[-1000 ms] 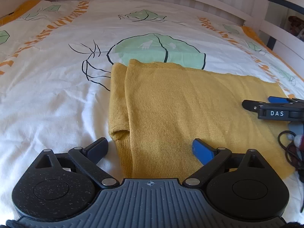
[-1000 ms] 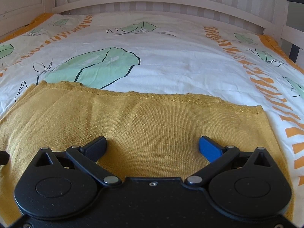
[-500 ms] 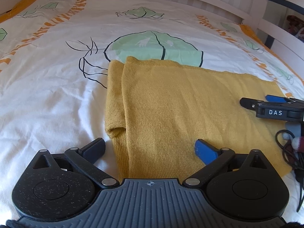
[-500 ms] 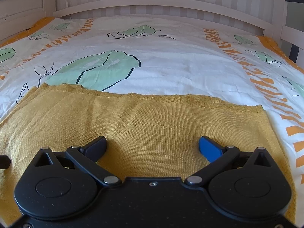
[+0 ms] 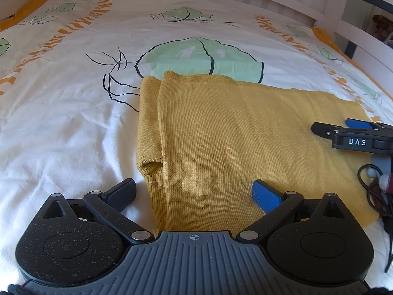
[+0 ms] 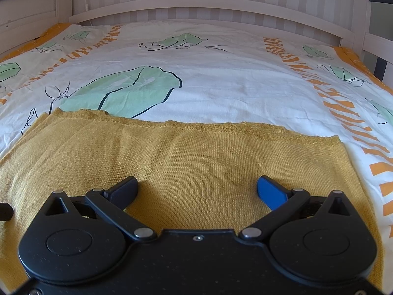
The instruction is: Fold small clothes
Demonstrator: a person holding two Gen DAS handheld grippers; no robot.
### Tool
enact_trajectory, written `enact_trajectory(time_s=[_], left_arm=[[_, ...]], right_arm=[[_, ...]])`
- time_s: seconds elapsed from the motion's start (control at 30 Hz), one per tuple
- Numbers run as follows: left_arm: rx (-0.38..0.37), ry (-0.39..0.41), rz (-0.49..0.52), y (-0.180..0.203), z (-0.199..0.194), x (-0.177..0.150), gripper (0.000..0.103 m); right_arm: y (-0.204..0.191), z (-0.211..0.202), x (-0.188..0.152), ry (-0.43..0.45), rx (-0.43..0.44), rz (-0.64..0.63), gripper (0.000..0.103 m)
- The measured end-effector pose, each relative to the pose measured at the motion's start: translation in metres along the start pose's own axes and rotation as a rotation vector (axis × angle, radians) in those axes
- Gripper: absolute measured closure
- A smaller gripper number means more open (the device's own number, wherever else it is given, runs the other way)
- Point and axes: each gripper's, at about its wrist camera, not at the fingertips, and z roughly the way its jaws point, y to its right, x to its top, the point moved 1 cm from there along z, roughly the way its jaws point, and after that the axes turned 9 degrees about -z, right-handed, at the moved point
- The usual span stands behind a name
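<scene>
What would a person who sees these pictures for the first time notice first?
First, the mustard-yellow knitted garment, lying flat on the white bedsheet with green leaf prints and orange stripes, its left side folded over. Then the left gripper, open above the near left edge, and the right gripper, open above the right half.

A bed point(image 5: 61, 127) with a pale slatted headboard point(image 6: 196, 5) and side rails carries a white cover point(image 6: 233, 86) printed with green leaf shapes outlined in black and bands of orange marks, with an orange border at both sides. One mustard knit garment point(image 5: 245, 135) lies flat on the cover at the near end, partly over a green leaf. It is folded: at its left side a narrower layer shows beside and under the upper layer. Its far edge runs straight across the bed; its right edge stops just short of an orange band.
</scene>
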Motion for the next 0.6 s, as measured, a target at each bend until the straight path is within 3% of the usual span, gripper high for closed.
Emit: enact_trajectory(time_s=[0.3, 0.6], left_arm=[[0.004, -0.011, 0.002, 0.0, -0.002, 0.0, 0.002], [0.033, 0.007, -0.014, -0.002, -0.013, 0.001, 0.002]], right_arm=[[-0.002, -0.002, 0.006, -0.036, -0.005, -0.035, 0.0], [-0.026, -0.045, -0.007, -0.062, -0.051, -0.168, 0.0]])
